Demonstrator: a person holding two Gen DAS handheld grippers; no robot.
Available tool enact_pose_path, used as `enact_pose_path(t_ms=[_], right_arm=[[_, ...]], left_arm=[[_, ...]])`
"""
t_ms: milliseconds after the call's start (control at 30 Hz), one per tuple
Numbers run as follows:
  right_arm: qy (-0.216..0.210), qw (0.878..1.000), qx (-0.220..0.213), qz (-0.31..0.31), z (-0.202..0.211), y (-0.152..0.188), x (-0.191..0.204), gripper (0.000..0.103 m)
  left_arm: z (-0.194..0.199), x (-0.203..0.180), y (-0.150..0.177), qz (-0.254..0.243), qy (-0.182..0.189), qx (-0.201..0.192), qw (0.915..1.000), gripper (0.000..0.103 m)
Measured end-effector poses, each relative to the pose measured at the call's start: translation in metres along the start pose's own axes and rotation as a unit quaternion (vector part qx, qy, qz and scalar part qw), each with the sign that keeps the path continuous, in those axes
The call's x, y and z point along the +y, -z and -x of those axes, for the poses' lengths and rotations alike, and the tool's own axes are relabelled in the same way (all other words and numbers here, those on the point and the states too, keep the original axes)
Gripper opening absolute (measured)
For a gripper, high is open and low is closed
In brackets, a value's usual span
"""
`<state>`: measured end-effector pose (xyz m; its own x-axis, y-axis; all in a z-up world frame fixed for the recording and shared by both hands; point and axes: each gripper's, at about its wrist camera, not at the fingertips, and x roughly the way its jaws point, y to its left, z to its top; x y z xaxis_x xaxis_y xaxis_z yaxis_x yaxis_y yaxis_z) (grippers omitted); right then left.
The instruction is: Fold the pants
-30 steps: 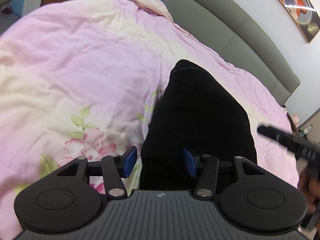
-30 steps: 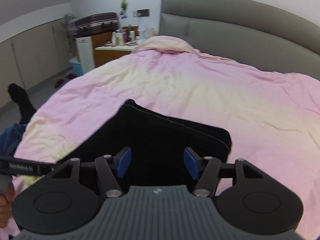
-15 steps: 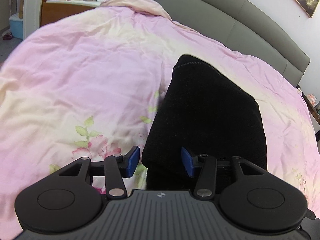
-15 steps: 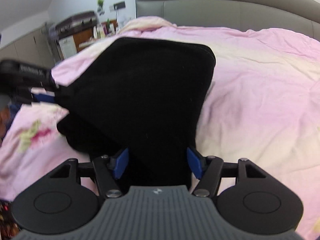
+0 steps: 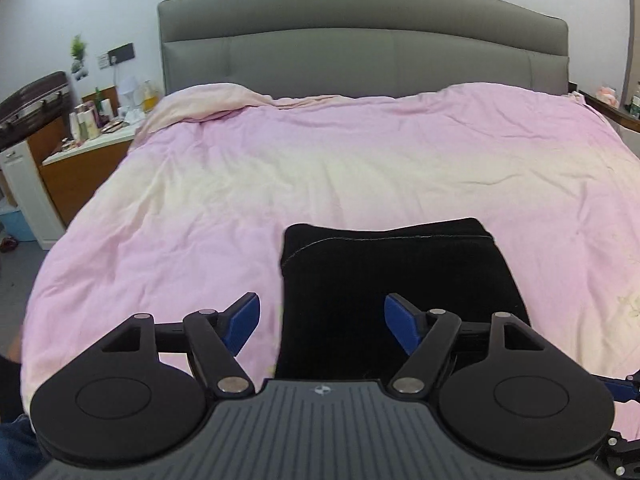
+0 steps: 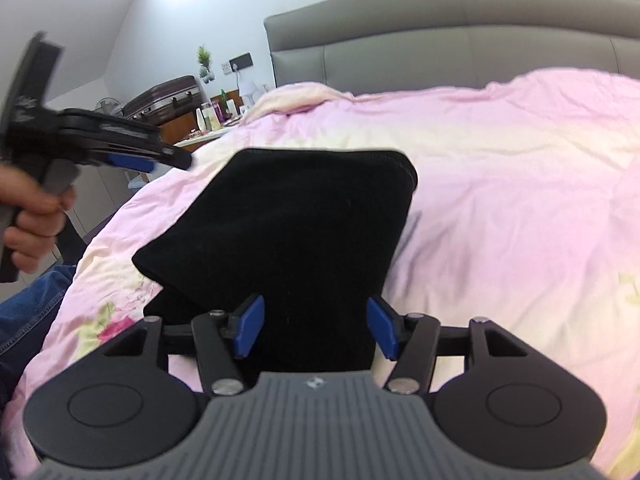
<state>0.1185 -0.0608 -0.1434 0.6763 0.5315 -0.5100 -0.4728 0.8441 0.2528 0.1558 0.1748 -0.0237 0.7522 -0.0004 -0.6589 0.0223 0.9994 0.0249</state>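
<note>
The black pants (image 5: 396, 276) lie folded in a compact rectangle on the pink duvet (image 5: 320, 168), near the bed's front edge. They also show in the right wrist view (image 6: 292, 232). My left gripper (image 5: 322, 326) is open and empty, raised above the pants' near left edge. My right gripper (image 6: 316, 328) is open and empty, just above the near end of the pants. The left gripper also shows in the right wrist view (image 6: 132, 158), held up in a hand at the left.
A grey padded headboard (image 5: 360, 52) stands at the far end of the bed. A cluttered bedside cabinet (image 5: 80, 148) and a suitcase (image 5: 32, 100) stand at the left. My jeans-clad leg (image 6: 28, 308) is beside the bed's left edge.
The left gripper has lifted away from the pants, swung to face the headboard and opened wider. The right gripper has pulled back a little. The pants lie still.
</note>
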Motion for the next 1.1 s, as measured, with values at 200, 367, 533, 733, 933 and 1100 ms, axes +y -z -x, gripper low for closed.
enact_pose_path(t_ms=[200, 367, 533, 733, 933, 1100], right_arm=[[0.066, 0.998, -0.003, 0.007, -0.050, -0.053, 0.002, 0.056], [0.052, 0.999, 0.000, -0.009, -0.104, -0.096, 0.004, 0.037], [0.041, 0.998, 0.028, 0.034, -0.164, -0.114, 0.020, 0.032], [0.046, 0.997, 0.060, 0.028, -0.203, -0.112, 0.004, 0.032], [0.054, 0.995, 0.053, 0.065, -0.199, -0.108, 0.010, 0.033], [0.024, 1.000, 0.017, 0.002, -0.160, -0.107, 0.008, 0.035]], left_arm=[[-0.059, -0.001, -0.012, 0.027, -0.029, 0.035, 0.9986, 0.081], [-0.077, 0.009, -0.003, 0.043, -0.033, 0.043, 0.9976, 0.088], [-0.092, 0.019, 0.003, 0.062, -0.025, 0.059, 0.9960, 0.095], [-0.109, 0.029, 0.018, 0.098, -0.013, 0.073, 0.9923, 0.103], [-0.107, 0.026, 0.018, 0.102, -0.022, 0.074, 0.9918, 0.103], [-0.092, 0.027, 0.010, 0.106, -0.018, 0.074, 0.9915, 0.103]])
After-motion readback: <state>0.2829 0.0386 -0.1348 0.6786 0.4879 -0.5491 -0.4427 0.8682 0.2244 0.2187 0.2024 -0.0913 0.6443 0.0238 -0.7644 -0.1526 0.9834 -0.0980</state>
